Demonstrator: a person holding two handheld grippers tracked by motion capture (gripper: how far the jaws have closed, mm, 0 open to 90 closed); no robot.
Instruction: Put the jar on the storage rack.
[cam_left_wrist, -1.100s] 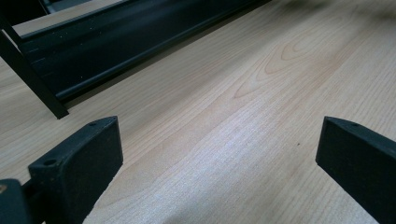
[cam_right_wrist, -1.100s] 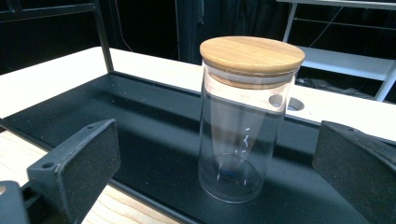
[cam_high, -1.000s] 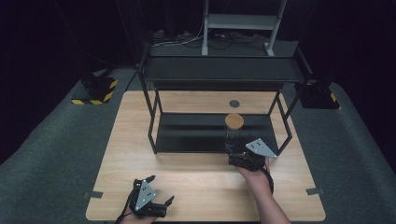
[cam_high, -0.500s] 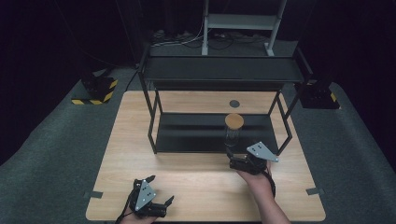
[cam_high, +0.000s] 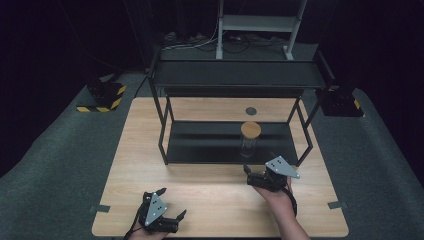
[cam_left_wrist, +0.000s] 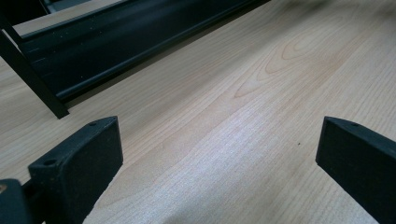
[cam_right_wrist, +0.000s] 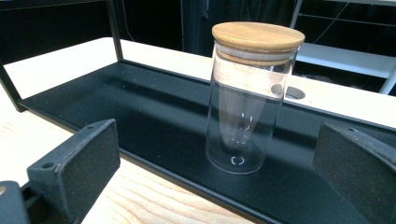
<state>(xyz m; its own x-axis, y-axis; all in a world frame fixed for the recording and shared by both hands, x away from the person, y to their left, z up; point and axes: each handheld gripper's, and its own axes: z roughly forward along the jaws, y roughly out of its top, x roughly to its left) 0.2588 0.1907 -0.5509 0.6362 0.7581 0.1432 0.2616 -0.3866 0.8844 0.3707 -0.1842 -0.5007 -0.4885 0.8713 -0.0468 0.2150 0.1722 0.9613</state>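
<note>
A clear glass jar (cam_high: 248, 142) with a wooden lid (cam_right_wrist: 257, 35) stands upright on the black lower shelf (cam_high: 200, 142) of a metal rack. My right gripper (cam_high: 259, 169) is open just in front of the shelf's edge and points at the jar without touching it. In the right gripper view the jar (cam_right_wrist: 247, 102) stands a short way beyond my right gripper (cam_right_wrist: 215, 163), between its spread jaws. My left gripper (cam_high: 172, 202) rests open near the table's front edge. In its own view the left gripper (cam_left_wrist: 219, 154) has only bare wood between its jaws.
The black two-level rack (cam_high: 235, 75) spans the middle of the wooden table (cam_high: 210, 185), and its front rail (cam_left_wrist: 116, 42) lies ahead of the left gripper. A round cable hole (cam_high: 251, 111) sits in the table behind the shelf. Dark carpet surrounds the table.
My right gripper has drawn back slightly from the jar toward the table's front. The left gripper has stayed put.
</note>
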